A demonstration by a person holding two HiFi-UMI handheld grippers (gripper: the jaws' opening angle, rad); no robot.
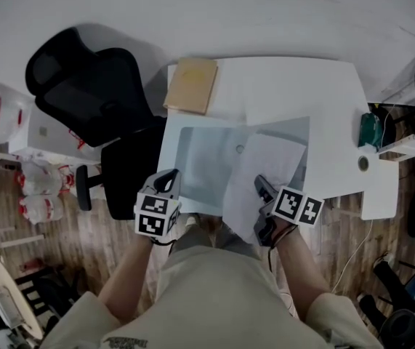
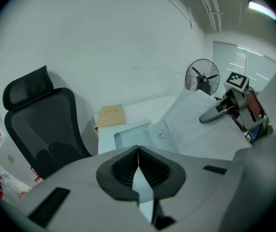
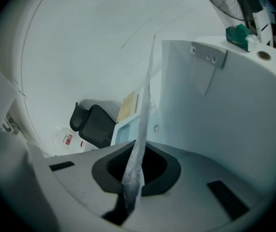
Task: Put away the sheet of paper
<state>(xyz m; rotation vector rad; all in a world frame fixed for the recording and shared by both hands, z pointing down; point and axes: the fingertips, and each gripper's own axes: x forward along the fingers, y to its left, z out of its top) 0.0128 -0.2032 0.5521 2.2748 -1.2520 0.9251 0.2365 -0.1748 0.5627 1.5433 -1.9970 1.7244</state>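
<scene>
The left gripper [image 1: 167, 182] is reaching over the near edge of the white desk [image 1: 287, 86], towards its near left corner, and its jaws are pressing together on the near edge of a pale blue translucent folder [image 1: 203, 158]; in the left gripper view [image 2: 138, 151] a thin blue strip of that folder [image 2: 128, 137] is showing between the closed pads. The folder is lying flat across the near half of the desk, with a small round snap [image 1: 240, 149] near its middle and its flap [image 1: 287, 131] opening towards the right. The right gripper [image 1: 263, 187] is hovering over the near edge just right of the desk's middle, its jaws closing tight on the sheet of paper [image 1: 265, 162], which in the right gripper view [image 3: 138, 151] is standing edge-on between the pads and rising away from them [image 3: 145, 110]. The paper is slanting across the right part of the folder, its near corner hanging out past the near edge of the desk; whether its far end is sitting inside the folder cannot be told. A tan envelope [image 1: 191, 84] is lying at the far left corner, a tape roll [image 1: 364, 163] and a green object [image 1: 371, 129] are sitting at the right edge, and a black office chair [image 1: 91, 93] is standing beside the left edge
</scene>
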